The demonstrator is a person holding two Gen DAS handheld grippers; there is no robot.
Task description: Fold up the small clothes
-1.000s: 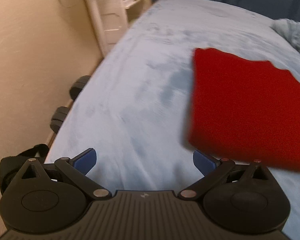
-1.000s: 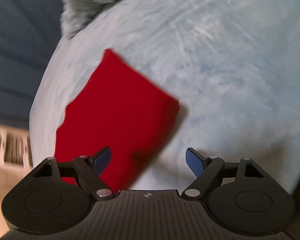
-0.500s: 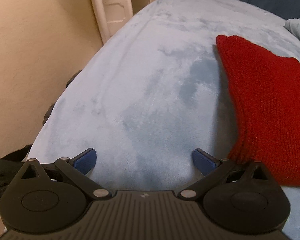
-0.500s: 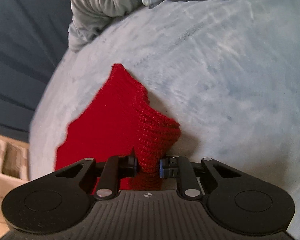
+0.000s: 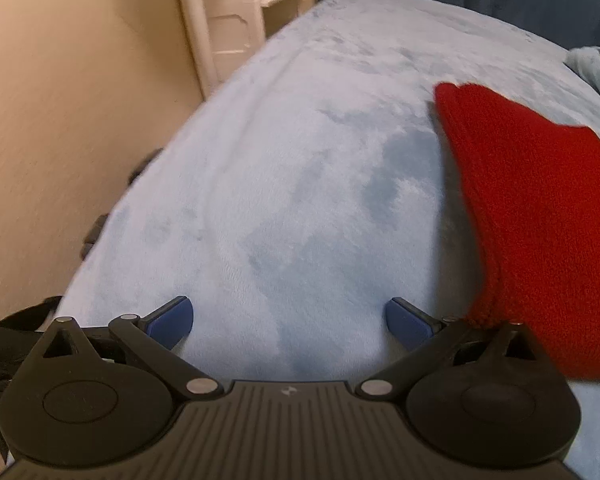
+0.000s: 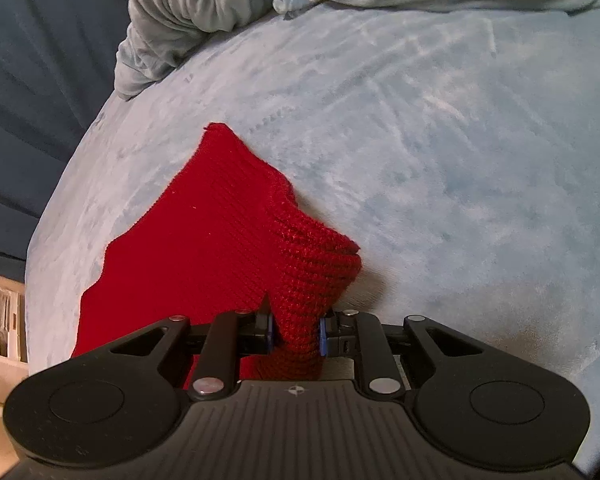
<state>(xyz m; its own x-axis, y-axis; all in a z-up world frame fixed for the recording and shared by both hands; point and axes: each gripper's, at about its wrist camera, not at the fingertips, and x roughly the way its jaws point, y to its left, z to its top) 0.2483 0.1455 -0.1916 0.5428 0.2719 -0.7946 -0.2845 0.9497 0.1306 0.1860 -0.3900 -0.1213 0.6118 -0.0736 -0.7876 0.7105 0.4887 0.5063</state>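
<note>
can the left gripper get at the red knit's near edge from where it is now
Probably yes. The left gripper stands open over bare blue blanket, and the red knit has its edge right beside the right-hand finger, with nothing between. The right gripper already pinches another corner.

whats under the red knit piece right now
The red knit piece mostly lies on the pale blue blanket, one corner bunched and lifted in the shut right gripper. Whatever is beneath the flat part is covered. The left gripper is open and empty.
</note>
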